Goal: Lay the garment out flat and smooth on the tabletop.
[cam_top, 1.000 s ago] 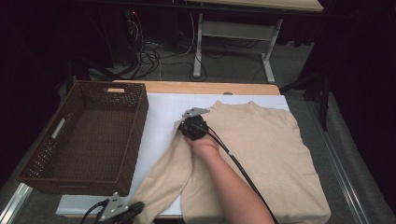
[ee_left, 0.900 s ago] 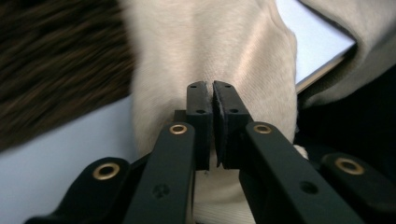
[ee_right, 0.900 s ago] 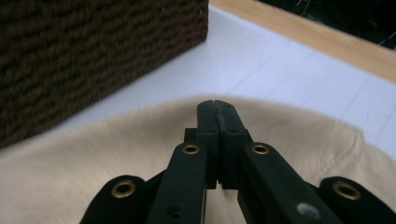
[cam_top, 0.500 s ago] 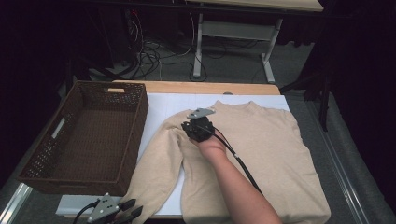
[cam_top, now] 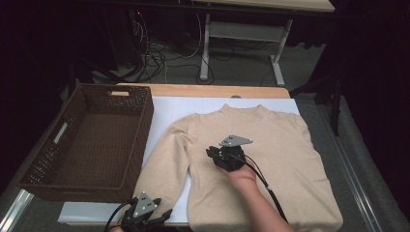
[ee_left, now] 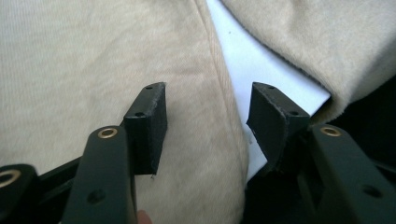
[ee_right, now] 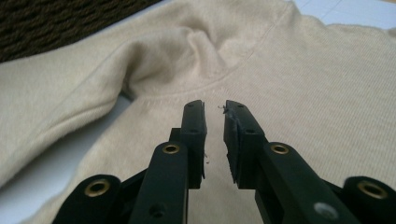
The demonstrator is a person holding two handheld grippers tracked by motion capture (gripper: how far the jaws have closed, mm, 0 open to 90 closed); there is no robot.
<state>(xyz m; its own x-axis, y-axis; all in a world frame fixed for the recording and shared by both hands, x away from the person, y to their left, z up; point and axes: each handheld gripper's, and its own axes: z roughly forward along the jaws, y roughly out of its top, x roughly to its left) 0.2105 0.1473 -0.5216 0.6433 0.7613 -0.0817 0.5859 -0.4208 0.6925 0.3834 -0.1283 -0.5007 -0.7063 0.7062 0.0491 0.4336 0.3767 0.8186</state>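
Your left gripper [ee_left: 205, 121] has its jaws well apart; they have just been opening, and nothing is pinched between them. Under the gap lies the sleeve [ee_left: 116, 70] of the beige sweater [cam_top: 251, 159], with its outer edge running up between the two pads. Past the right-hand pad shows a strip of the white sheet [ee_left: 261, 70], and beyond that a further fold of the same beige cloth. In the high view this gripper [cam_top: 145, 217] sits at the near edge of the table, by the cuff end of that sleeve.

Your right gripper [ee_right: 215, 126] holds its jaws a narrow slit apart; they too have just been opening a little, and no cloth is caught between the pads. A few loose fibres cling to the pad tips. Ahead of the tips the sweater lies flat, and farther on the cloth bunches into a soft ridge where the sleeve joins the body. To the left of the jaws the sleeve runs off, with a patch of white sheet between it and the body. Beyond the sleeve you see the dark weave of the wicker basket [cam_top: 92, 140].

In the high view your right gripper [cam_top: 220, 157] rests over the chest of the sweater, which is spread face up on the white sheet [cam_top: 193, 104], just beside the basket.
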